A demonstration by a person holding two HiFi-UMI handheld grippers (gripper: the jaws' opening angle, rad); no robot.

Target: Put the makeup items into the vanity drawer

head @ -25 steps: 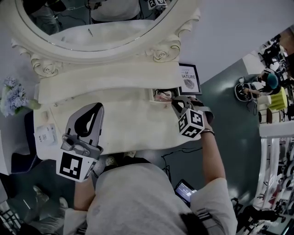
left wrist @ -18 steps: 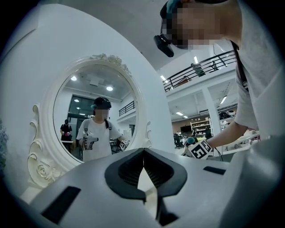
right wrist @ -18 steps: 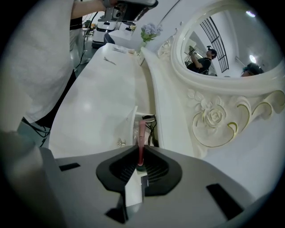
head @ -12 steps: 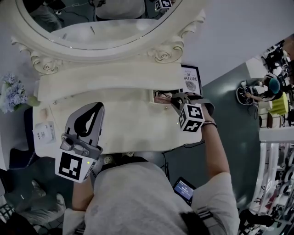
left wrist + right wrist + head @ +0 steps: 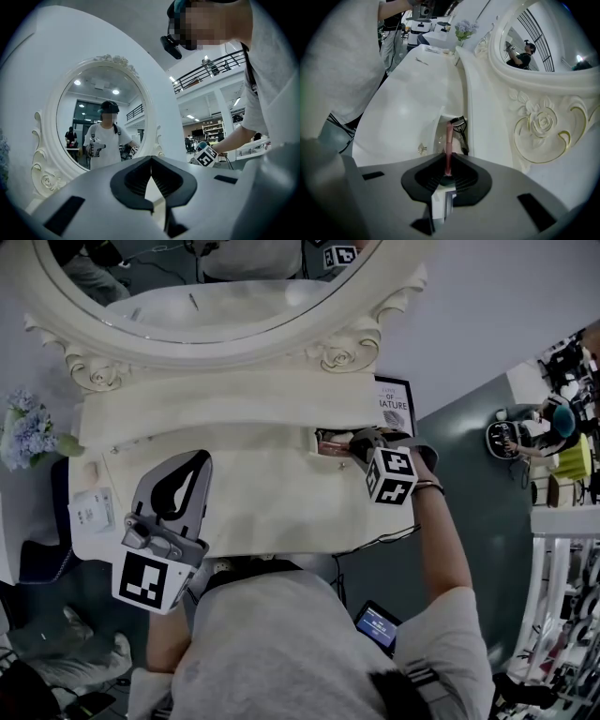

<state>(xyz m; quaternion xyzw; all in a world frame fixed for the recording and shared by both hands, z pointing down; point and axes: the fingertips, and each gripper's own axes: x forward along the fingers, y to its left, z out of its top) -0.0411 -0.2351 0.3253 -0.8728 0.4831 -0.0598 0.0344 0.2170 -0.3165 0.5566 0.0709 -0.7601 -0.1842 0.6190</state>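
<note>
The cream vanity (image 5: pixel 262 493) has a small drawer (image 5: pixel 316 439) open at its right end. My right gripper (image 5: pixel 353 448) hangs over that drawer, shut on a slim pink makeup stick (image 5: pixel 448 149). The stick points down into the drawer (image 5: pixel 438 137), where a black eyelash curler (image 5: pixel 461 125) lies. In the head view the stick shows as a thin pink line (image 5: pixel 336 448) over the drawer. My left gripper (image 5: pixel 201 459) is held above the left half of the vanity top, jaws shut with nothing between them (image 5: pixel 151 169).
An oval mirror (image 5: pixel 206 287) in a carved frame rises behind the vanity. A framed print (image 5: pixel 395 405) stands at the right end, blue flowers (image 5: pixel 28 432) at the left end, a white card (image 5: pixel 91 512) near the left edge. A tablet (image 5: pixel 377 626) lies on the floor.
My right gripper has edged a little further over the open drawer with the pink stick. The left gripper has stayed where it was.
</note>
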